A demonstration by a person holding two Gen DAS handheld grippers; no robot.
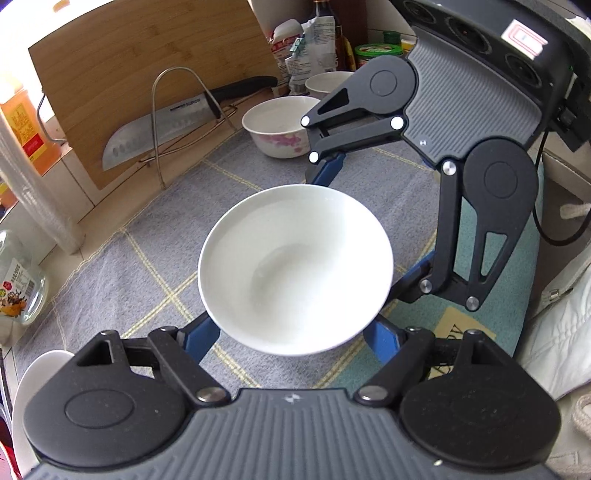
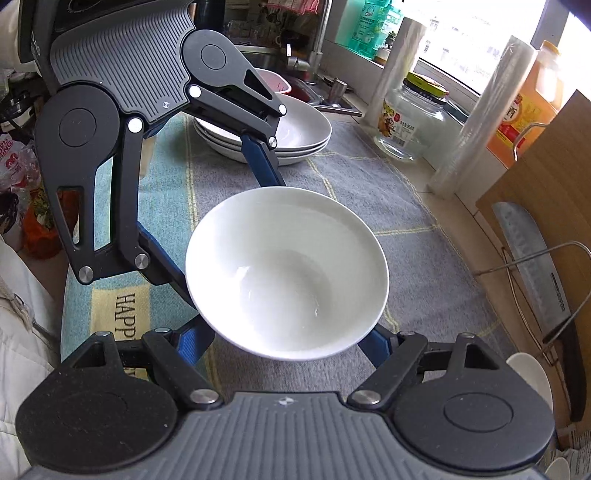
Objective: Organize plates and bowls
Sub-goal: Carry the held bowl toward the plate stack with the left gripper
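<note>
We carry the glossy white ceramic bowl [image 1: 295, 269], slippery and breakable, with left gripper [image 1: 291, 334] and right gripper [image 2: 291, 338] fingers clamping its outer walls.

Bright daylight from the window [image 2: 461, 33] (blown out there), sharp centre, fisheye-bent edges, soft shadows.

Knife [image 1: 162, 125] in wire rack [image 1: 177, 110] against cutting board [image 1: 129, 55]; glass jar [image 2: 413, 122], oil jug [image 2: 532, 107], grey mat [image 1: 122, 266] on worktop.
</note>
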